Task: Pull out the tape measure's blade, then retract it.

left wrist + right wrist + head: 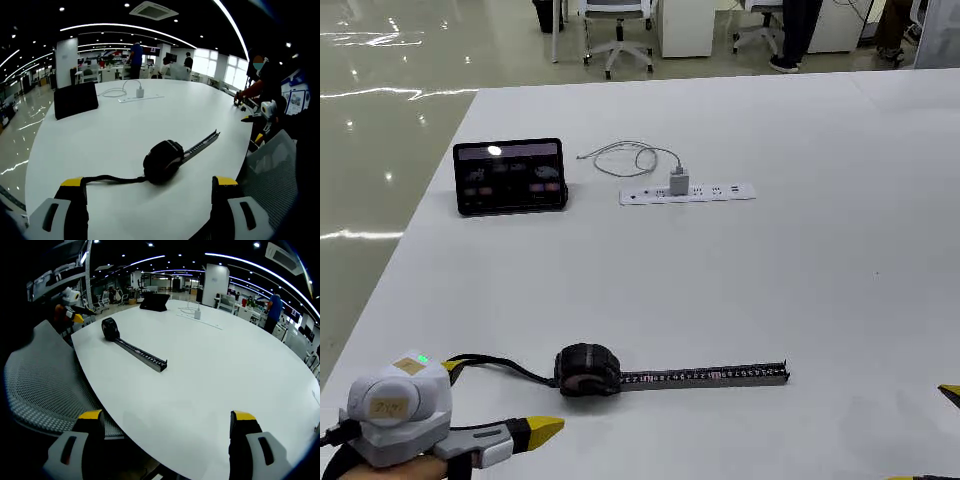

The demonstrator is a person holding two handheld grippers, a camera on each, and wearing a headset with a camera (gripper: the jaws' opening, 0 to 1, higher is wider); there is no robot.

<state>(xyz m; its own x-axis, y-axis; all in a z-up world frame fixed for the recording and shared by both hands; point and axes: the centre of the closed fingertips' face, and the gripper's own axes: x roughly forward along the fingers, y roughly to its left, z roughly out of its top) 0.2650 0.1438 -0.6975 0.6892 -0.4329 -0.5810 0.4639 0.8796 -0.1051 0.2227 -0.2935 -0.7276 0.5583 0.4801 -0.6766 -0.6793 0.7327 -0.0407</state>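
**Tape measure on the counter, blade out, both grippers off it**

In the head view the black tape measure sits on the white counter near the front edge, around 6 o'clock in the frame. Its blade is pulled out flat and points toward 3 o'clock. There are printed marks all along the blade, but they're way too small to read.

A black strap runs off the case toward 9 o'clock and ends right by one yellow tip of the left gripper. I can't tell if they touch. Its jaws are spread wide with nothing pinched.

The right gripper has its jaws spread too, holding nothing, and is well apart from the blade's tip.

From the case, a dark tablet stands at about 11 o'clock. Its screen is lit but I can't read it. At 1 o'clock is a white power strip with a charger plugged in and a looped cable.
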